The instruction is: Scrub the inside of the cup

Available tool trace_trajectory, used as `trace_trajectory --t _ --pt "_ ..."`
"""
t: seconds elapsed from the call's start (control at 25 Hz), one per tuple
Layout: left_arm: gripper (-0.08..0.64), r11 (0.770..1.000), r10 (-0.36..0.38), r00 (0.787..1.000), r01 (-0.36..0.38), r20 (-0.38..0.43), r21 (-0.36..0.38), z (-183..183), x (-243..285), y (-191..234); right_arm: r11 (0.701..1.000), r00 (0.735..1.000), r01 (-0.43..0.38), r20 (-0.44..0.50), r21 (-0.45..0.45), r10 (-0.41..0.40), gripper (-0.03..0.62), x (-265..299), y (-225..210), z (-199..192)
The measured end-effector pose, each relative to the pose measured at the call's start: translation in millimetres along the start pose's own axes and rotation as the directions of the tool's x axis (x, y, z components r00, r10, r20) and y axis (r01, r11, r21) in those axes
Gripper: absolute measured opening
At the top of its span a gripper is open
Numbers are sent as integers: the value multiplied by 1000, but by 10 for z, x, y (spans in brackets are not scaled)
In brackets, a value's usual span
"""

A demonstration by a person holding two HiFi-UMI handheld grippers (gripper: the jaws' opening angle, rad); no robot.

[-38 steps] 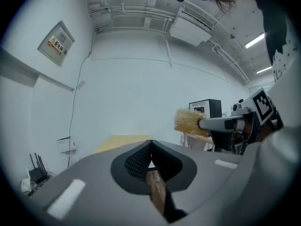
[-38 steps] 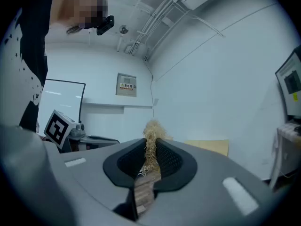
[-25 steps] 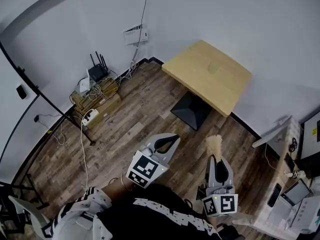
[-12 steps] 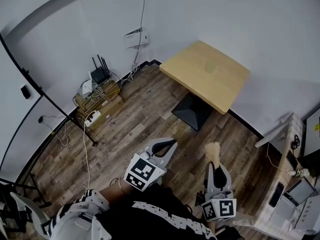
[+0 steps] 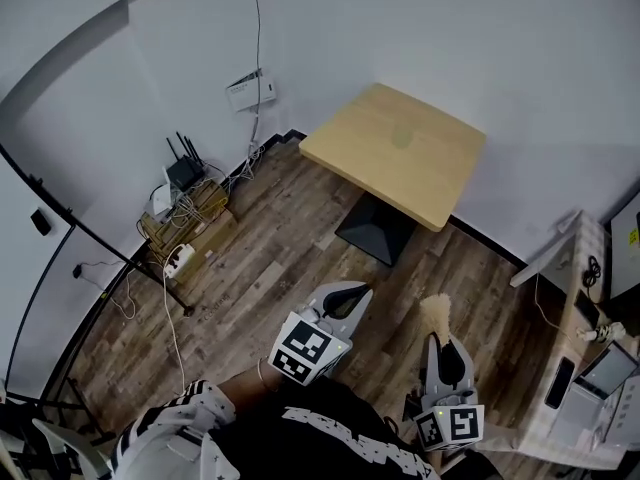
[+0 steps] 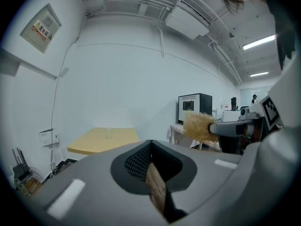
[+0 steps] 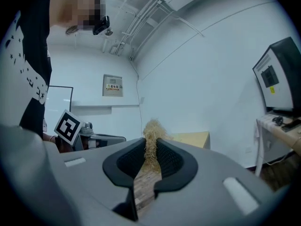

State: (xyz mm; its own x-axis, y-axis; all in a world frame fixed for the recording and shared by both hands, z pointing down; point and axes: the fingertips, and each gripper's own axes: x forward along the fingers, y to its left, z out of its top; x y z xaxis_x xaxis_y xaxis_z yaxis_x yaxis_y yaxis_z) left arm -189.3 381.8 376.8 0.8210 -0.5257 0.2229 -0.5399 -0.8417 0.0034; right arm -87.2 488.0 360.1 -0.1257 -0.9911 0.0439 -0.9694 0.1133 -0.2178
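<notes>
Head view: the left gripper [image 5: 346, 296] and right gripper [image 5: 442, 340] are hovering over the wood floor [image 5: 270, 238], and the cup [image 5: 401, 138] is sitting mid-bench [image 5: 440, 183], well apart from both.

Left gripper view: the fingers [image 6: 135, 162] are pressing together on nothing.

Right gripper view: the fingers [image 7: 173, 162] are pinching a straw-coloured scrubber [image 7: 151, 136].

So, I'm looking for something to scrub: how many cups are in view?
1: a clear cup on the wooden table by the far wall. More could be hidden among the clutter on the desk at right.
</notes>
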Motion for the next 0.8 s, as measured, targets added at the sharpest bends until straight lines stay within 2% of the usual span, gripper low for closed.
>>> trace_trajectory --t 0.2,0.44,0.68,0.8 --pt "2 998 -57 998 56 32 20 136 307 6 1000 1000 4 11 -31 -3 80 223 -134 85" --pt "2 996 -69 996 66 51 60 215 612 202 1000 1000 -20 -9 -21 20 80 569 -209 101" --pt "2 996 -85 994 85 69 12 252 870 463 999 1000 6 -7 -35 -6 80 873 -340 172" --pt "2 994 -110 991 108 78 19 311 997 587 999 1000 22 -15 -34 -22 80 1066 -366 198"
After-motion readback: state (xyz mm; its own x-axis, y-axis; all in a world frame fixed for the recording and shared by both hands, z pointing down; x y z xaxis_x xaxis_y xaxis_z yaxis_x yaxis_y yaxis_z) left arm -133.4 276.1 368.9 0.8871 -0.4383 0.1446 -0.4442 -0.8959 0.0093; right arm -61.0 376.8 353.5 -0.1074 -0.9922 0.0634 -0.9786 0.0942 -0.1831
